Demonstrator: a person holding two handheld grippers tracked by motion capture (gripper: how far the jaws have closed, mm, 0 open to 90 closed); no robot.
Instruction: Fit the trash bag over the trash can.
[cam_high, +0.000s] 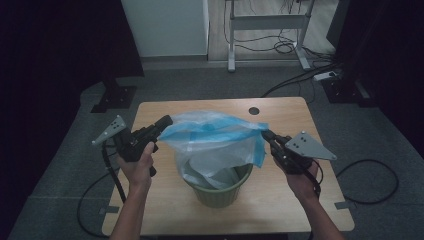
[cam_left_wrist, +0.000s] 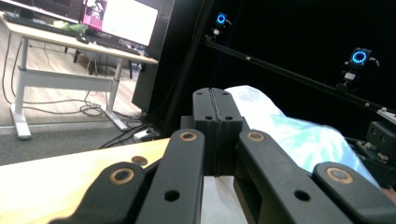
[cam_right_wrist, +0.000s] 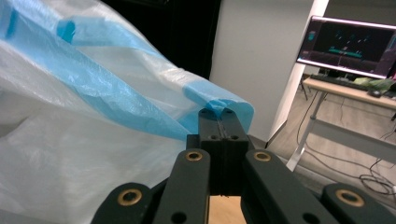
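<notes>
Two grippers are working here, and both of them pinch the same thing, so I judge the job to be about half finished. On the wooden table stands the green bin, near my edge and between my forearms. Over it hangs the plastic bag, clear with a blue border, and its lower part already sits inside the bin. The upper part is stretched wide in the air above the rim, like a tent.

My left gripper has its jaws pressed together on the left edge of the bag; in the left gripper view the jaws meet with no gap and the film spreads out behind them. My right gripper pinches the blue border on the other side, and in the right gripper view the blue fold sits just at the closed tips.

What remains, as I judge it: to bring the stretched mouth down, fold the blue border outward around the rim of the bin, and then let go. The border is not yet over the rim on any side I can see.
</notes>
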